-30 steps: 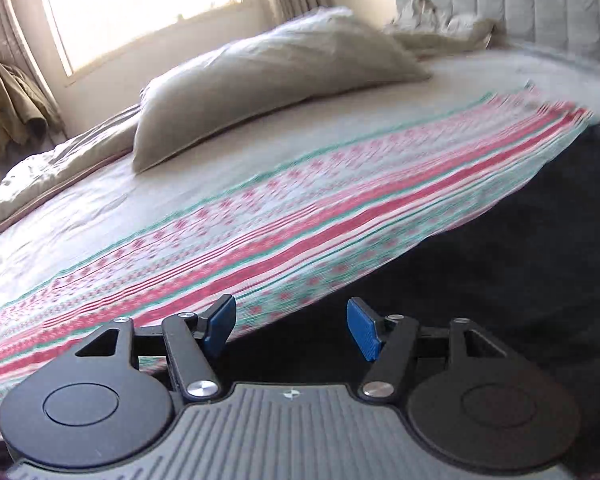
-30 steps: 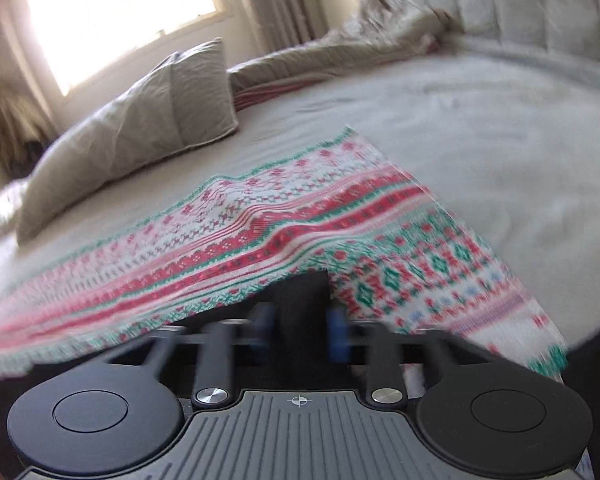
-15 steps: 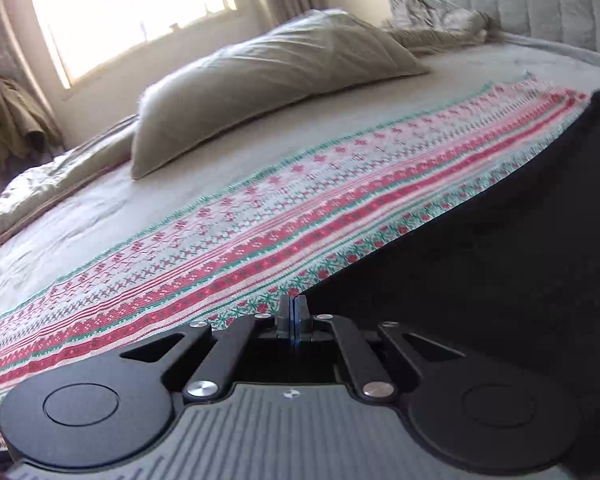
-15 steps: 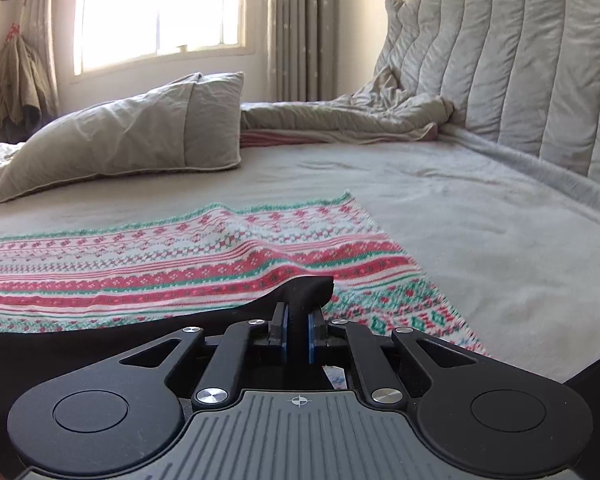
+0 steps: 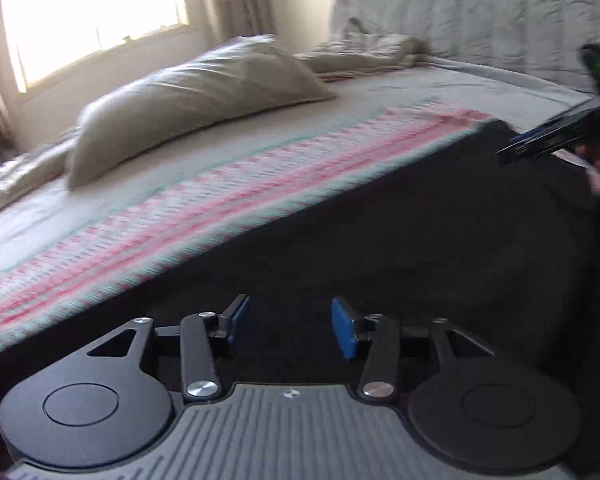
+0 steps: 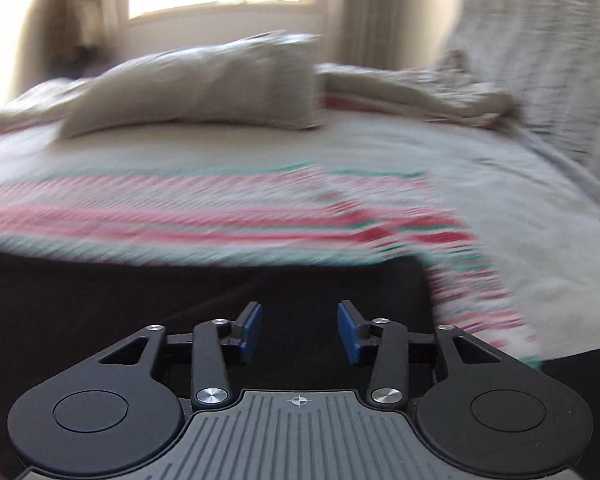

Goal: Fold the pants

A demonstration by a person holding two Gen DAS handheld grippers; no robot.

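Covering most of both views, a bed (image 6: 500, 216) is seen with a grey pillow (image 5: 196, 100) near the window (image 5: 92, 12). A red, white and green patterned blanket (image 5: 220, 200) is spread across it, and the black pants (image 5: 420, 240) are laid flat on that blanket along its near edge. The left tongs (image 5: 290, 326) and right tongs (image 6: 299, 330) are opening above the pants, with a clear gap and nothing gripped between their blue pads (image 6: 348, 332).

The black pants (image 5: 400, 240) lie spread flat on the bed, their far edge along the striped blanket.
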